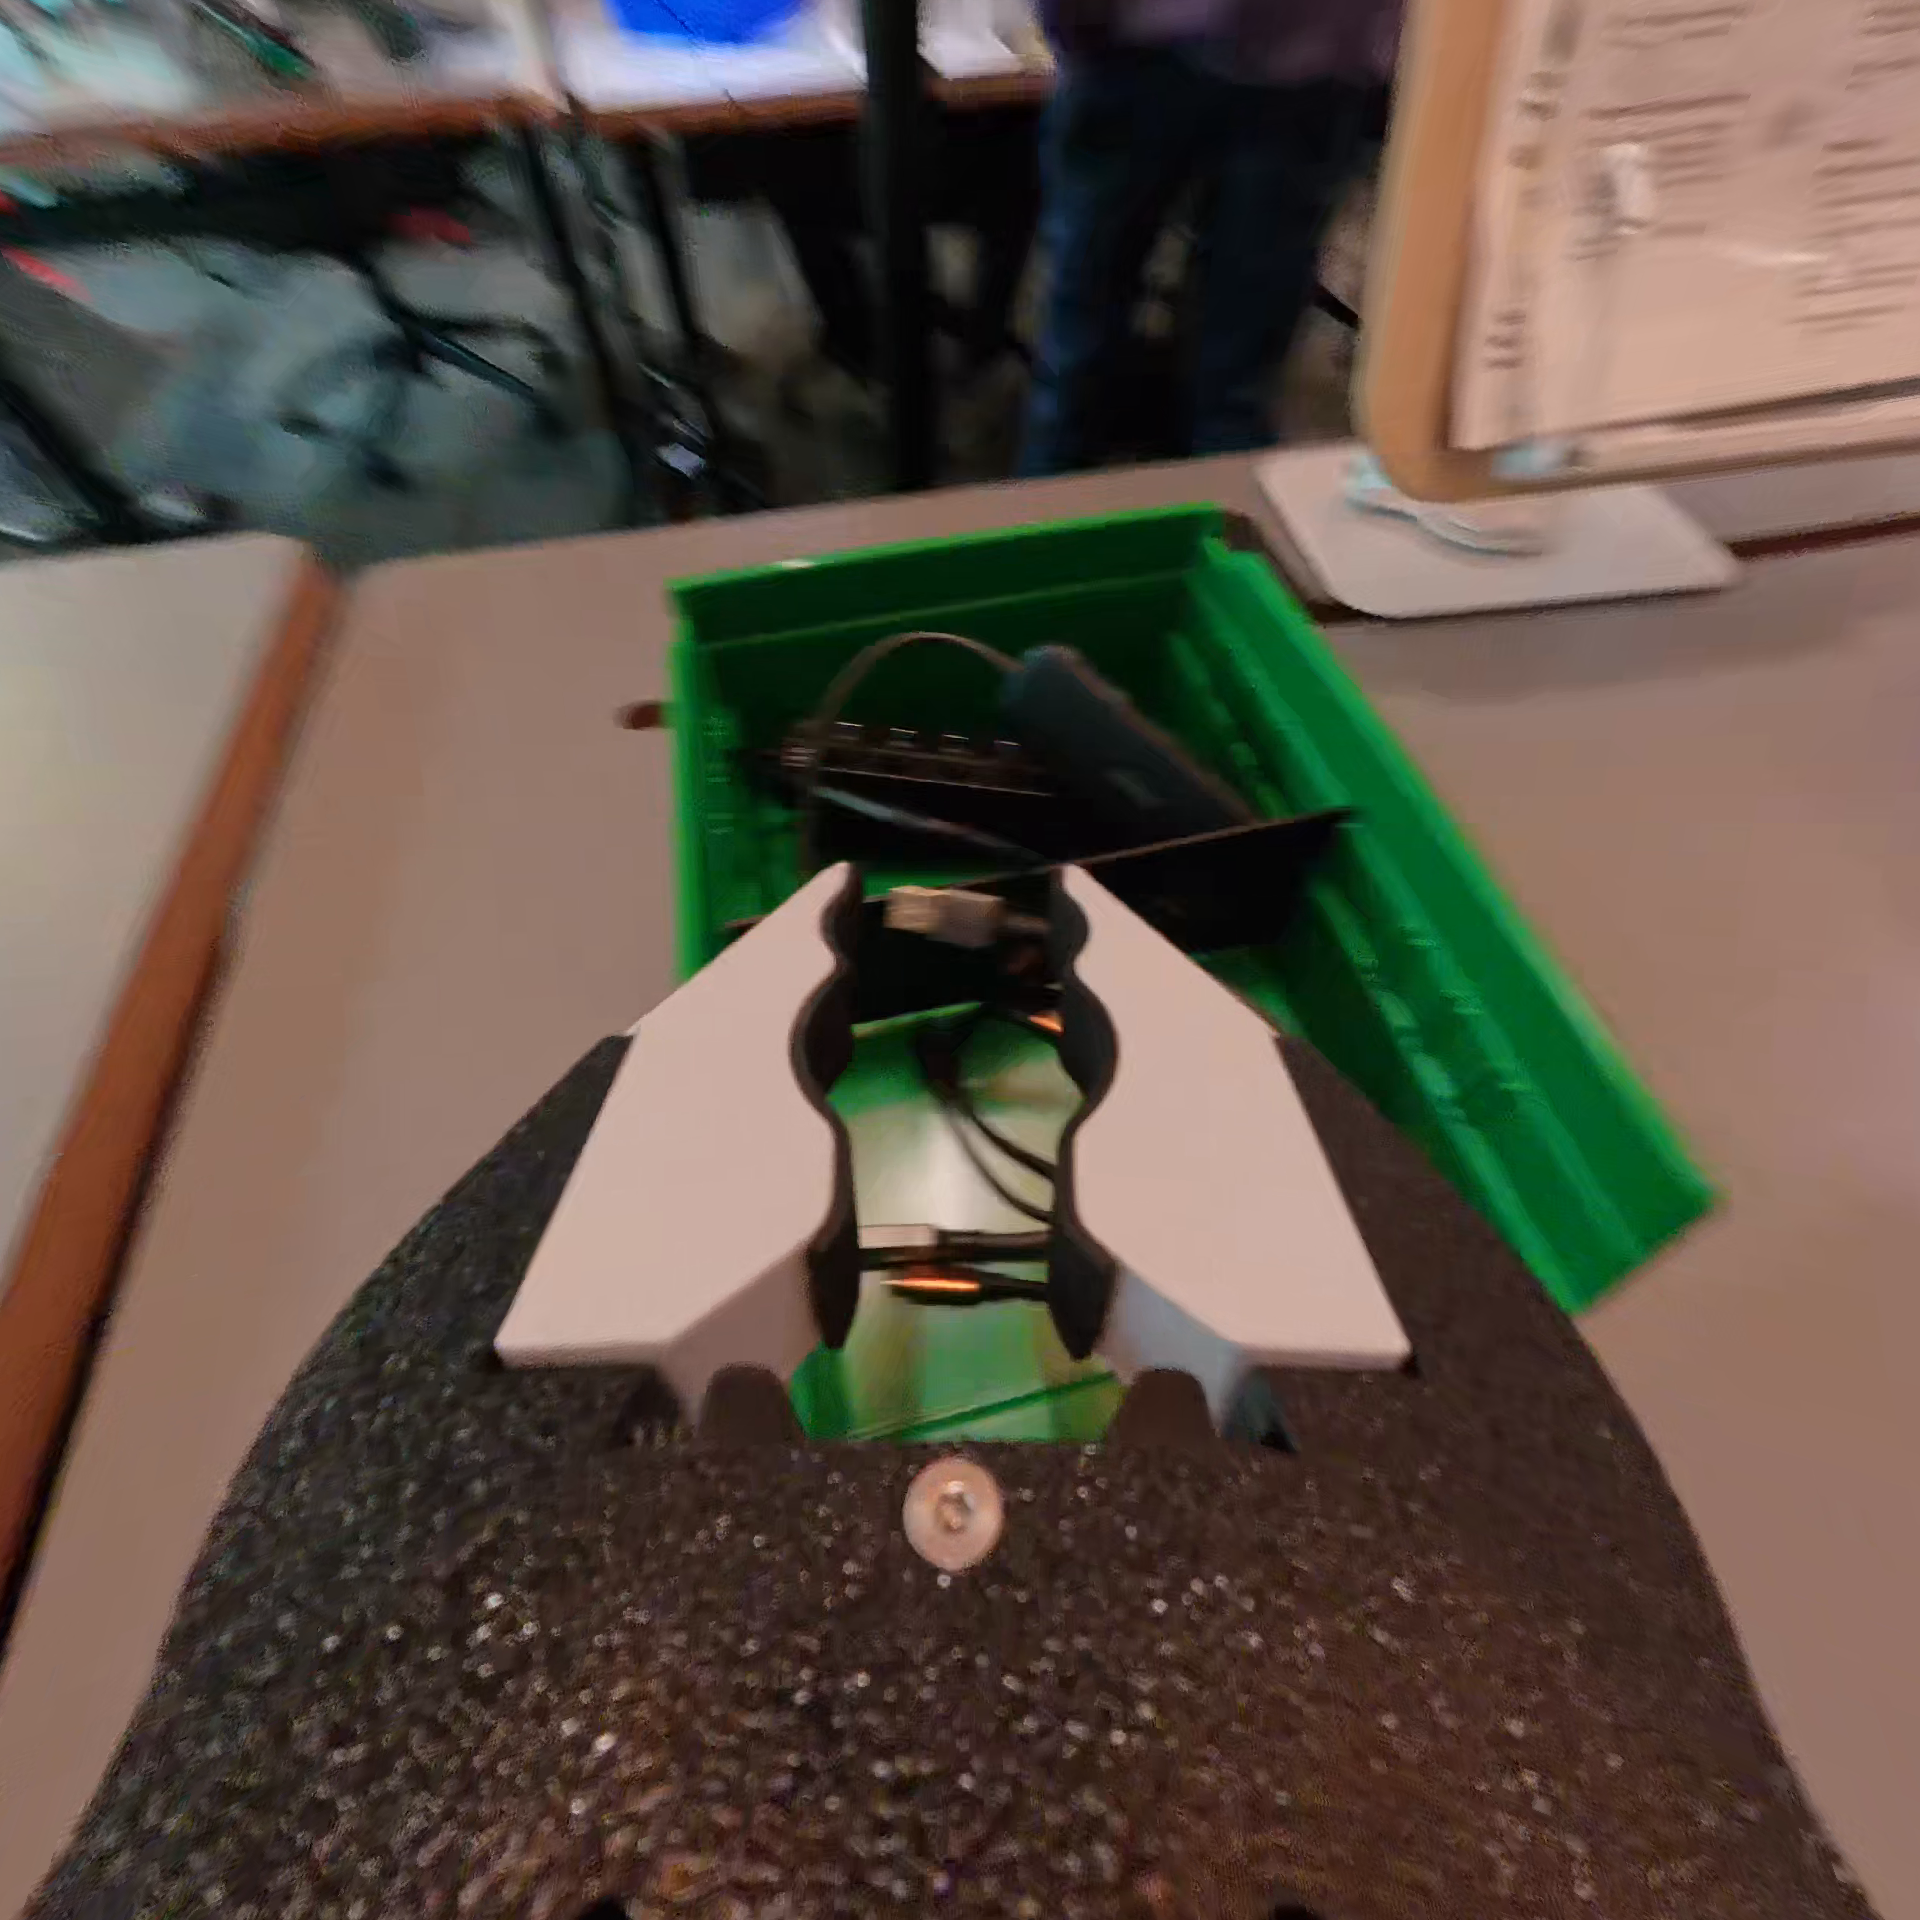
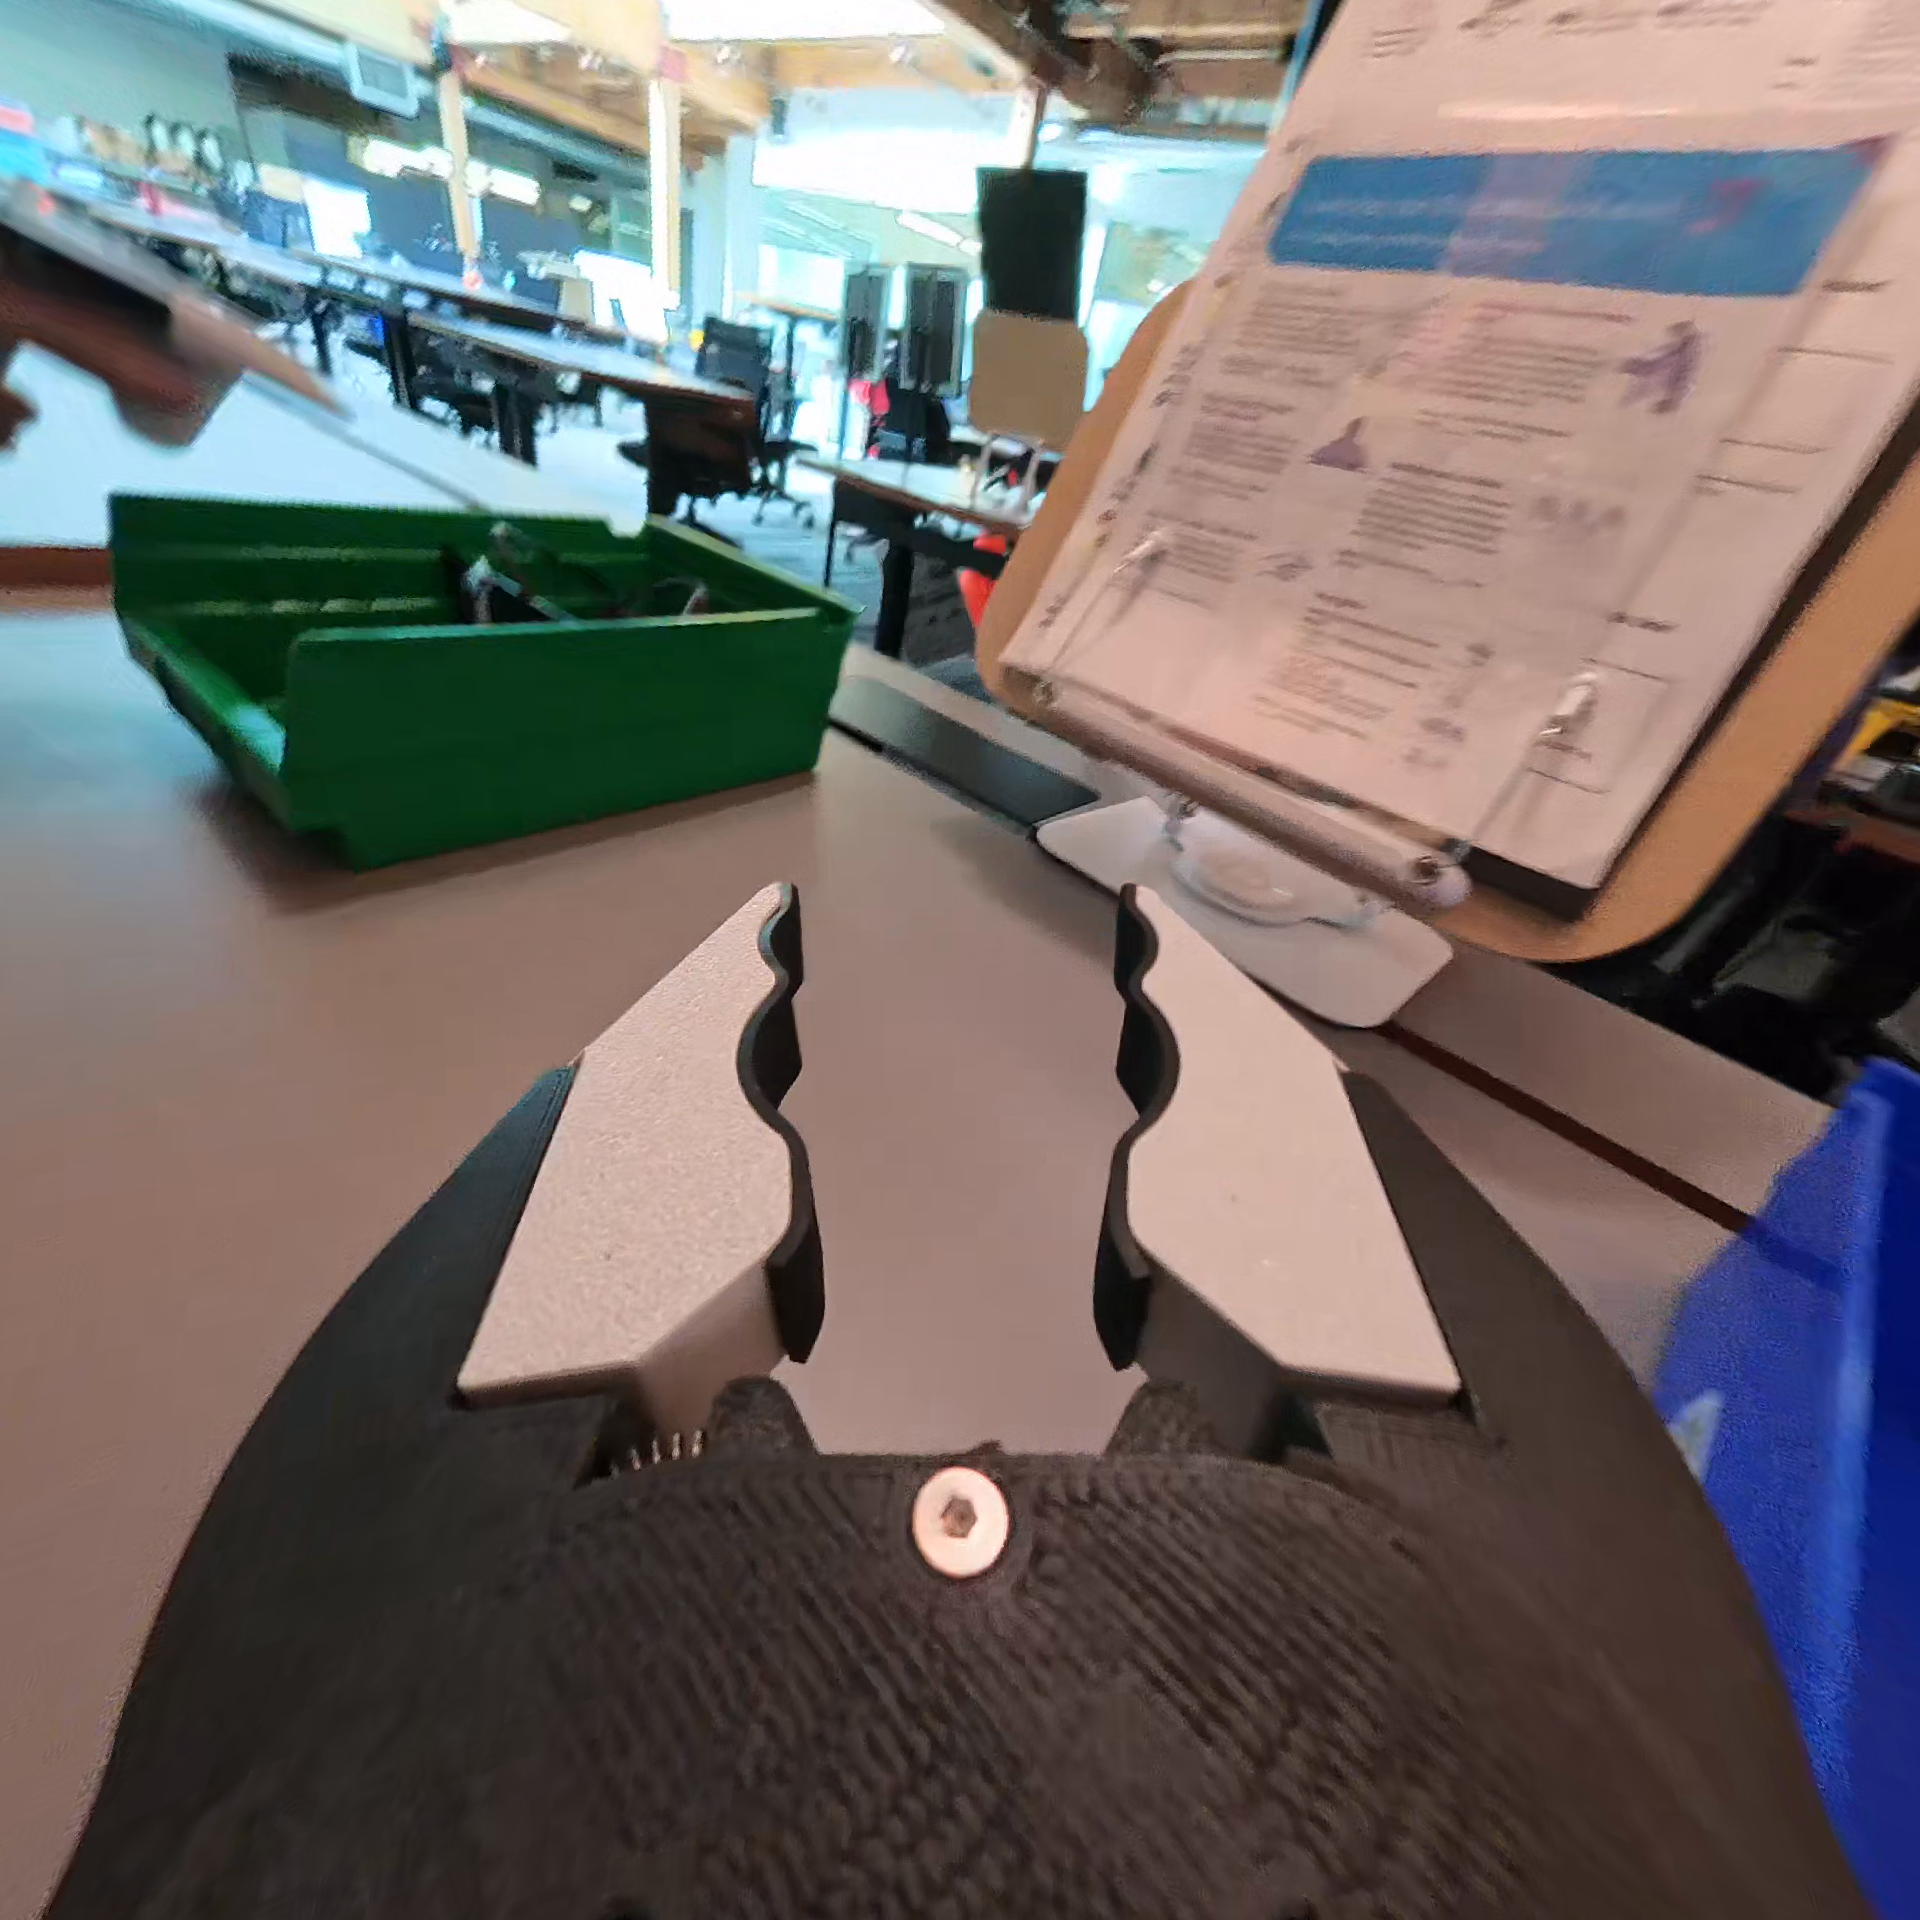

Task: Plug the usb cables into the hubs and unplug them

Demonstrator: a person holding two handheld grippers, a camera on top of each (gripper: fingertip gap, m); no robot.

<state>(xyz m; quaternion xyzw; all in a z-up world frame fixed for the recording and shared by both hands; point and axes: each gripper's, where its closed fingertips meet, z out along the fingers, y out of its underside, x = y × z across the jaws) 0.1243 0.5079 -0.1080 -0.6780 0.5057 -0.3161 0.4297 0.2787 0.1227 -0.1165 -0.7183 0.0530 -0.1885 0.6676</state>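
Rows of long desks and office chairs fill the open workspace behind your grey counter, and a document stand with printed pages leans at its far right edge. Your green bin sits on the counter and holds the task's things: a black hub with a row of ports lies in the far compartment, a second dark hub rests tilted just beside it, and loose black cables lie in the near compartment.

Your left gripper hangs over the bin with its jaws parted and nothing pinched; a silver USB plug shows between the fingertips, though blur makes it unclear whether they touch it. Your right gripper is released and empty, low over bare counter, well apart from the bin.

You appear to be at the opening step, reaching for a first cable. Next you should close the left gripper squarely on that plug's body, and bring the right gripper over to steady the ported hub, as it looks loose enough to slide.
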